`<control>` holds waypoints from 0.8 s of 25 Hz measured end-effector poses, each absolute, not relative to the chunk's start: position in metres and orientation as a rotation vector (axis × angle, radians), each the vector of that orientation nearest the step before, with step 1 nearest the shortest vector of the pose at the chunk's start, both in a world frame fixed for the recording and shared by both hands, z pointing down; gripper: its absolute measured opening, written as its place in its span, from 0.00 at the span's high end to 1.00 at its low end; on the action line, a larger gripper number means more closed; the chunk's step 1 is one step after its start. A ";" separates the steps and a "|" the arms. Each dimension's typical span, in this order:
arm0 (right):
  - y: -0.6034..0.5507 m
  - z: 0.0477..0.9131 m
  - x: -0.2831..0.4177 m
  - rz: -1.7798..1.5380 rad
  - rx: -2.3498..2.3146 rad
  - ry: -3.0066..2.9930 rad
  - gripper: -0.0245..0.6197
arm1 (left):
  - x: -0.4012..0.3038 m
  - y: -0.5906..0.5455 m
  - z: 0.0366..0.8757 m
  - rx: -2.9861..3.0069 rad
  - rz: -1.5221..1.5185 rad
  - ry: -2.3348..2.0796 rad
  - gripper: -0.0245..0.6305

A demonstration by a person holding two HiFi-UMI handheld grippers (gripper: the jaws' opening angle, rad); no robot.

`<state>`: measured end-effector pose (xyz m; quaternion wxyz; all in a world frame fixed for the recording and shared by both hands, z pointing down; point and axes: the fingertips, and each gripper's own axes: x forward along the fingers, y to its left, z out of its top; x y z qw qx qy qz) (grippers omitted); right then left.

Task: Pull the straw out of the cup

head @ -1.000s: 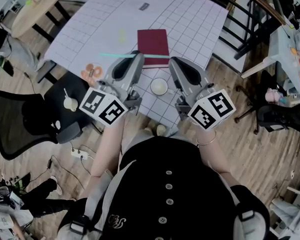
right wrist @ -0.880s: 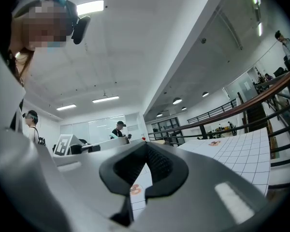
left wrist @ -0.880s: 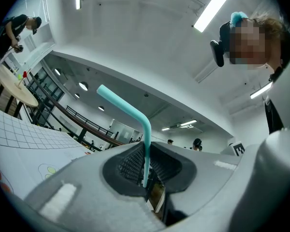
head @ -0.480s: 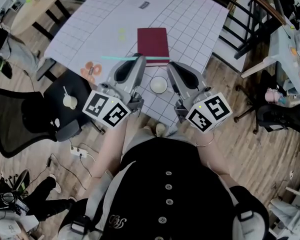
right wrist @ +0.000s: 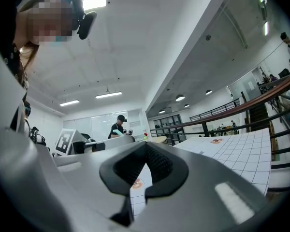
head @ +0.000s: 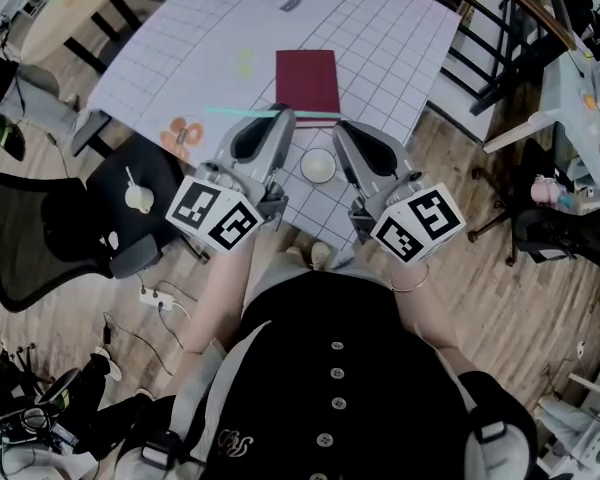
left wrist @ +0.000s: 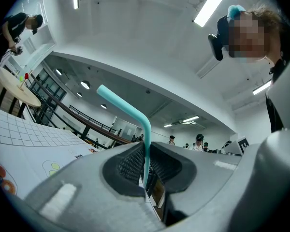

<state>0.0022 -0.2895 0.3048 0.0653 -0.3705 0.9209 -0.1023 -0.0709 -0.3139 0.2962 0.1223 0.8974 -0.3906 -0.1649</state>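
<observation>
A teal straw lies level in the air above the gridded table, clear of the cup. My left gripper is shut on its right part. In the left gripper view the straw rises from between the jaws of that gripper and bends away to the left. The small white cup stands upright on the table between the two grippers, with no straw in it. My right gripper hovers just right of the cup; in its own view that gripper has its tips together with nothing between them.
A maroon book lies on the white gridded table behind the cup. A black office chair and a dark stool stand left of me. A railing and a white desk are at the right.
</observation>
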 end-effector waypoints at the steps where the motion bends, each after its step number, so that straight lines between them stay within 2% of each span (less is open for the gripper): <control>1: -0.290 0.305 0.002 -0.307 -1.116 2.783 0.97 | -0.071 -0.314 0.297 2.619 -0.479 -1.139 0.92; 20: -0.297 0.311 -0.002 -0.294 -1.113 2.832 0.97 | -0.068 -0.320 0.300 2.620 -0.461 -1.132 0.91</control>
